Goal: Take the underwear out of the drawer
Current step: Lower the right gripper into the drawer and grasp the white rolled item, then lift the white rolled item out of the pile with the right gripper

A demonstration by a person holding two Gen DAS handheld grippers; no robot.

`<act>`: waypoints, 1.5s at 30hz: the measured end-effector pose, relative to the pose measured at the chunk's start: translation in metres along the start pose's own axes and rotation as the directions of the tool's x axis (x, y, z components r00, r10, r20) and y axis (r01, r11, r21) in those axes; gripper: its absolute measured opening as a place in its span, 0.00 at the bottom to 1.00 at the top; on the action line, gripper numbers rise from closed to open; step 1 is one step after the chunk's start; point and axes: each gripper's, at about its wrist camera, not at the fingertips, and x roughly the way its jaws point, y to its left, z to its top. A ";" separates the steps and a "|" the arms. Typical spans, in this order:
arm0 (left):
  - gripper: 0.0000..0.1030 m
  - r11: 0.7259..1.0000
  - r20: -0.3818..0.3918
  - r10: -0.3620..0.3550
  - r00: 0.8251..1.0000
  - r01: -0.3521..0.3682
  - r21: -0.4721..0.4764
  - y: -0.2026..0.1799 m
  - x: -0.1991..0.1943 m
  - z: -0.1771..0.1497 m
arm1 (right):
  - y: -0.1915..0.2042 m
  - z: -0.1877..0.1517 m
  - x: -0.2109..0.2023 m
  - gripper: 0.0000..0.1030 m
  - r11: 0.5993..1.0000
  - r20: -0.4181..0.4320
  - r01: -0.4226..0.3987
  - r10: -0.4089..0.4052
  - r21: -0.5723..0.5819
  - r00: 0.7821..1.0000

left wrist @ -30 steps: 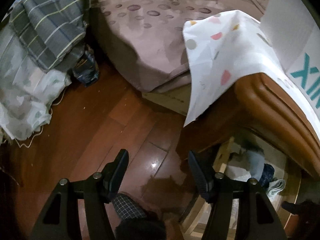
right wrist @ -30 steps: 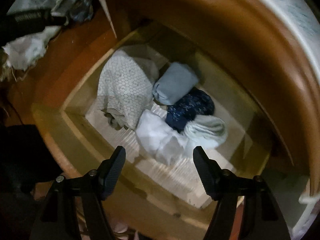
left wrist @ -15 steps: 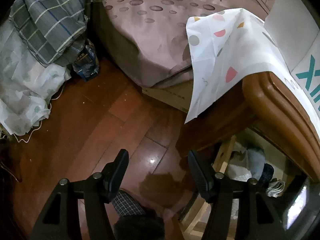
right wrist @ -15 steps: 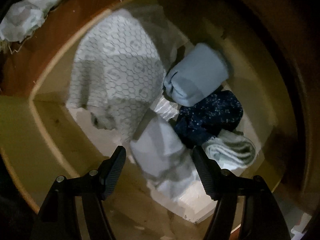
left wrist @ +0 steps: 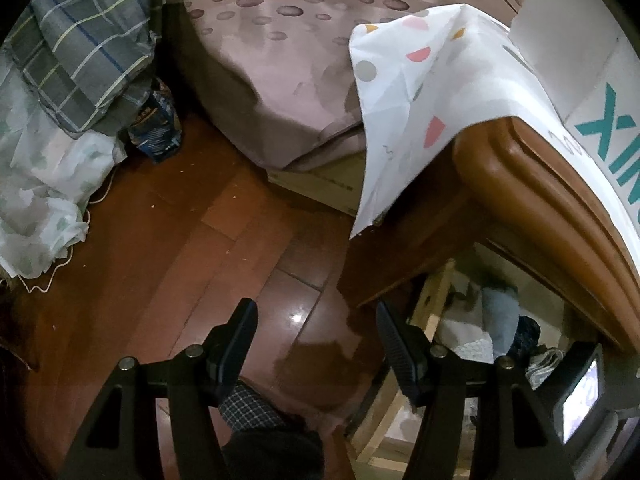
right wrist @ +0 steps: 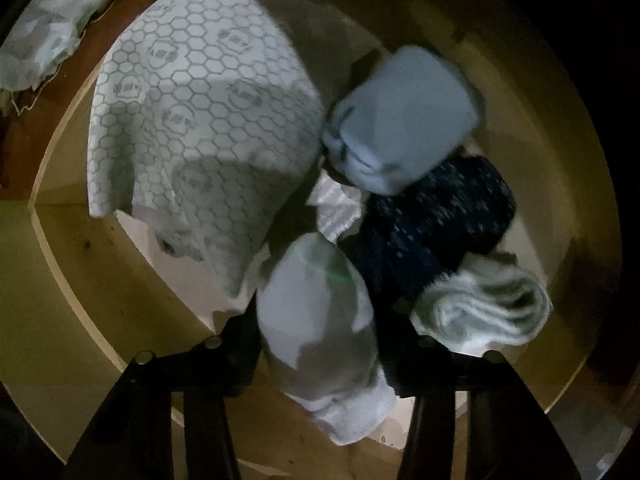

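The right gripper (right wrist: 320, 344) points straight down into the open drawer (right wrist: 100, 280), and its jaws are closing around a rolled white piece of underwear (right wrist: 320, 320) that sits squarely between them. Both black fingers flank the roll closely, the left finger (right wrist: 240, 352) tucked against its side; whether the pads already press the cloth I cannot tell in this dim light.

Just beyond the fingertips and to the right lies a dark navy speckled bundle (right wrist: 440, 216), touching the white roll. Farther ahead sits a pale blue rolled garment (right wrist: 400, 120), resting against the navy one. To the right of the right finger, a white-and-green striped roll (right wrist: 488, 304) lies beside the navy bundle. Ahead and to the left, a large white cloth with a grey honeycomb print (right wrist: 200, 112) is heaped over that end of the drawer, its edge close to the white roll. The drawer's pale wooden wall curves round below and to the left of the gripper.

The left gripper (left wrist: 316, 336) hangs over the dark wooden floor (left wrist: 180, 260), its jaws standing about half apart with nothing between them. To its right is the brown cabinet edge (left wrist: 540, 184), draped with a white patterned cloth (left wrist: 420, 100), and below it the open drawer. Ahead is a bed with a mauve spotted sheet (left wrist: 280, 48); ahead to the left, a plaid blanket (left wrist: 80, 48).
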 end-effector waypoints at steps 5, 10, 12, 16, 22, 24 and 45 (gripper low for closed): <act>0.62 0.999 -0.027 -0.033 0.999 0.034 0.038 -0.018 0.005 -0.003 | -0.017 -0.027 -0.023 0.42 0.991 0.100 -0.053 0.041 0.125 0.994; 0.62 0.984 -0.054 -0.070 0.996 0.078 0.159 -0.057 0.010 -0.015 | -0.045 -0.069 -0.056 0.42 0.951 0.253 -0.130 0.058 0.280 0.966; 0.62 0.977 -0.079 -0.094 0.992 0.107 0.185 -0.068 0.013 -0.019 | -0.057 -0.088 -0.071 0.42 0.925 0.324 -0.164 0.048 0.343 0.945; 0.62 0.960 -0.142 -0.136 0.980 0.166 0.228 -0.093 0.021 -0.032 | -0.081 -0.114 -0.097 0.42 0.873 0.426 -0.211 0.003 0.441 0.905; 0.62 0.949 -0.231 -0.169 0.958 0.221 0.226 -0.112 0.037 -0.038 | -0.102 -0.151 -0.110 0.42 0.813 0.500 -0.270 -0.031 0.516 0.865; 0.62 0.950 -0.238 -0.162 0.958 0.217 0.223 -0.115 0.040 -0.038 | -0.106 -0.160 -0.107 0.42 0.801 0.514 -0.283 -0.035 0.527 0.857; 0.62 0.967 -0.205 -0.169 0.964 0.203 0.157 -0.130 0.057 -0.041 | -0.118 -0.189 -0.095 0.43 0.730 0.580 -0.390 -0.012 0.562 0.814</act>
